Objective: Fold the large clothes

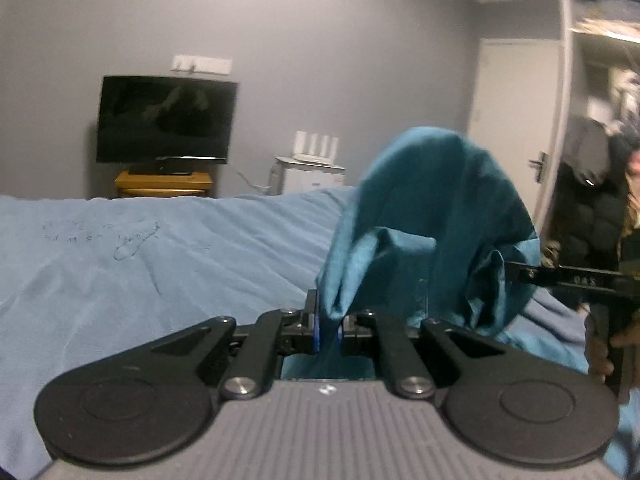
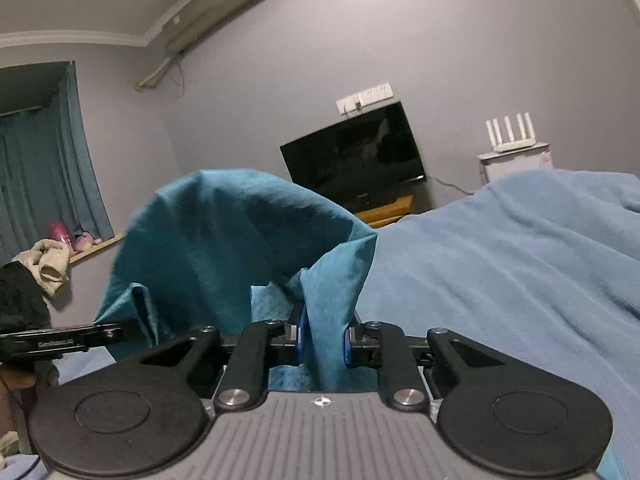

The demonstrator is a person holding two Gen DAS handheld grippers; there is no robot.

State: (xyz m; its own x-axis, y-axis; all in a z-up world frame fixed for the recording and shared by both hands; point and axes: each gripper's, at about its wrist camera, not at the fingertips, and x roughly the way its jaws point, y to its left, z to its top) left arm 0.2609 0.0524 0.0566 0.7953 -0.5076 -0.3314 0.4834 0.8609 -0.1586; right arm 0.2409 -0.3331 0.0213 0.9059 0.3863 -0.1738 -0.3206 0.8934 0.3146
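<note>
Left wrist view first: my left gripper (image 1: 328, 330) has its two blue-padded fingers (image 1: 317, 326) pressed together on a thin fold of the teal garment (image 1: 432, 216), which rises out of the jaws and billows up and to the right, lifted off the light blue bedsheet (image 1: 152, 264). At the right edge my right gripper (image 1: 516, 270) shows as a dark bar reaching into the same cloth, with my hand (image 1: 602, 356) below it. Far off stand a dark television (image 1: 166, 120) on a wooden stand (image 1: 164, 184) and a white router (image 1: 314, 148) on a white cabinet (image 1: 310, 178).

From the right wrist, my right gripper (image 2: 323, 342) pinches a thicker bunch of the teal garment (image 2: 224, 232) between its pads, so the fingers sit a little apart with cloth filling the gap. The fabric arches up and left toward my left gripper (image 2: 116, 330), which bites its other edge. The bedsheet (image 2: 500, 264) spreads to the right. A curtained window (image 2: 44, 160) is at far left.
</note>
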